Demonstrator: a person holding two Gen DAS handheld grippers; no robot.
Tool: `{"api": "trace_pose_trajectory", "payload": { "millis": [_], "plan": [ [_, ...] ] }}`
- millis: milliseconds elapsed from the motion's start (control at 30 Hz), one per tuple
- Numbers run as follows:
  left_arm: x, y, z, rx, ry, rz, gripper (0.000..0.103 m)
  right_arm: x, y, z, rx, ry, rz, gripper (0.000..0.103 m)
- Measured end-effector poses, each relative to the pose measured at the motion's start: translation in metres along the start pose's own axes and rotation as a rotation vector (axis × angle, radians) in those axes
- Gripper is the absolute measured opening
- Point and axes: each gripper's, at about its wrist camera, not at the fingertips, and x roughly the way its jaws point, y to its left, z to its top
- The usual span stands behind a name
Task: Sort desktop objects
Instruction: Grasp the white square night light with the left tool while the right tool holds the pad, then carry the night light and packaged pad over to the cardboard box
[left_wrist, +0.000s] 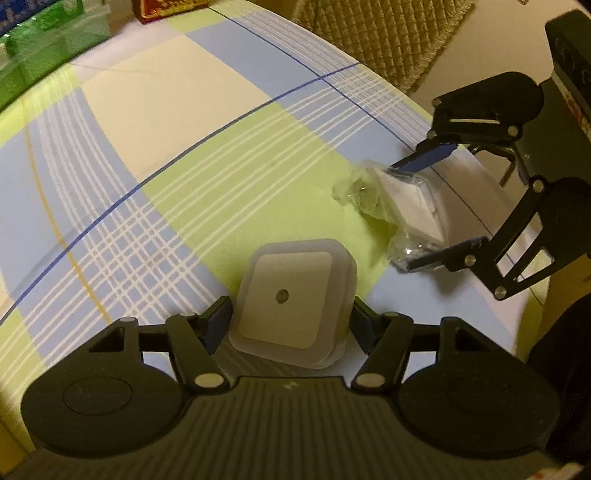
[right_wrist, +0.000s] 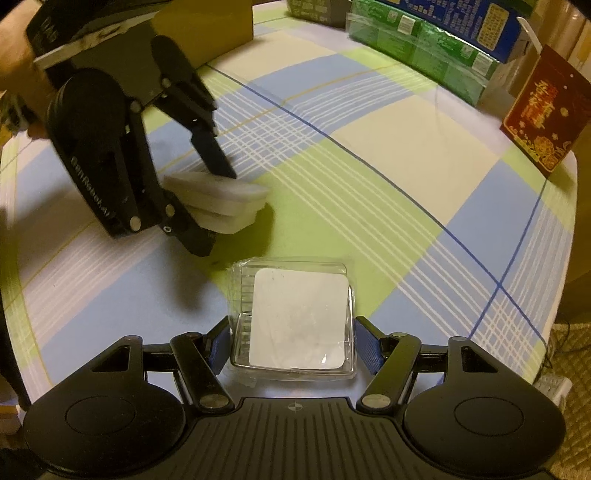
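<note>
The white square night light (left_wrist: 291, 308) sits between the two blue pads of the left gripper (left_wrist: 290, 325). The pads press on both its sides, so the left gripper is squeezing the night light. It has a little round dot in the middle of its face. In the right wrist view the same night light (right_wrist: 221, 203) is at about 10 o'clock, with the left gripper (right_wrist: 207, 206) coming down on it from the upper left. It looks to be just above the cloth, though I cannot tell if it touches.

The clear plastic box (right_wrist: 295, 321) with a white square card inside is between the pads of the right gripper (right_wrist: 293, 341). The pads hug both its sides, so the right gripper is gripping the box. In the left wrist view this box (left_wrist: 406, 210) is at about 3 o'clock from the night light, held by the right gripper (left_wrist: 424, 210). That part is blurry.

Both things are over the table with the checked cloth (right_wrist: 388, 177) of blue, green and cream squares.

Far off at 1 o'clock in the right wrist view stand green boxes (right_wrist: 424, 48) with a blue box (right_wrist: 476, 22) on top. A red packet with gold writing (right_wrist: 543, 122) stands at 2 o'clock, near the table edge.
</note>
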Motion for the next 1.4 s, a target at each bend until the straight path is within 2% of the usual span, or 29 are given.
{"api": "trace_pose_trajectory", "payload": {
  "millis": [333,633,1033,1400],
  "plan": [
    [-0.027,-0.023,-0.021,-0.078,-0.091,0.078,0.062,-0.026,0.008,-0.006,0.039,-0.035,-0.04,0.065],
    [-0.058,-0.044,-0.03,-0.09,-0.148,0.135,0.062,-0.051,0.034,-0.005,0.059,-0.074,-0.072,0.065],
    [-0.123,-0.067,-0.059,-0.147,-0.256,0.187,0.062,-0.099,0.072,0.003,0.095,-0.15,-0.115,0.065],
    [-0.182,-0.092,-0.097,-0.201,-0.374,0.251,0.063,-0.142,0.106,0.007,0.193,-0.248,-0.143,0.065]
  ]
}}
